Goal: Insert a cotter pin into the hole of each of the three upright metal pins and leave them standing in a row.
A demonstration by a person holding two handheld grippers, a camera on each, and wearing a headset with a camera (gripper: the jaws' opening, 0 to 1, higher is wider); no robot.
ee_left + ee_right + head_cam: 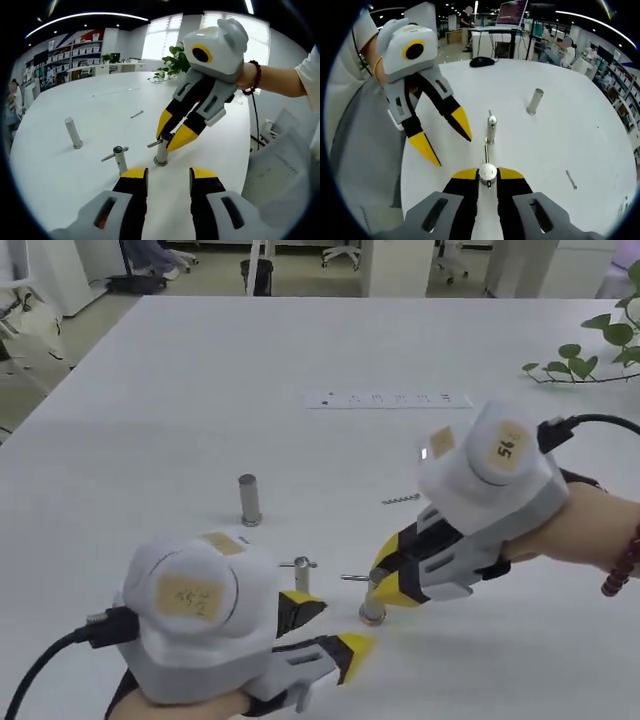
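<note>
Clamps the right tongs (488,175) onto both sides of the near pin (372,608), right at its top, jaws narrowed to the pin's width. Has the cotter pin (154,143) through the hole there; shows its tail sticking out beyond the pin in the right gripper view. Can't tell whether the pads pinch the cotter's head as well. Looks close to seated, maybe not fully home.

Hangs the left tongs (168,175) wide open, nothing in them, just short of the middle pin (120,161) and aimed between the two nearer pins. Finds that middle pin upright with a second cotter (107,158) already across its top.

Further out: far pin (248,500) upright and bare, nothing through it. Beyond the right tongs, spare cotter pin (400,500) flat on the white counter (200,390), well apart from all three.

Now the danger. Risks dragging the cotter pin back out if backed off without opening the right tongs first. Risks tipping the near pin too, given the high grip and the small foot; with any sideways twist, straight into the middle pin just beside it. Could clip the second cotter's jutting end with the left tongs and spin or topple that one. And may struggle with the spare: thin, flat, on a slick-looking top, likely to skate away from a shallow pinch.
</note>
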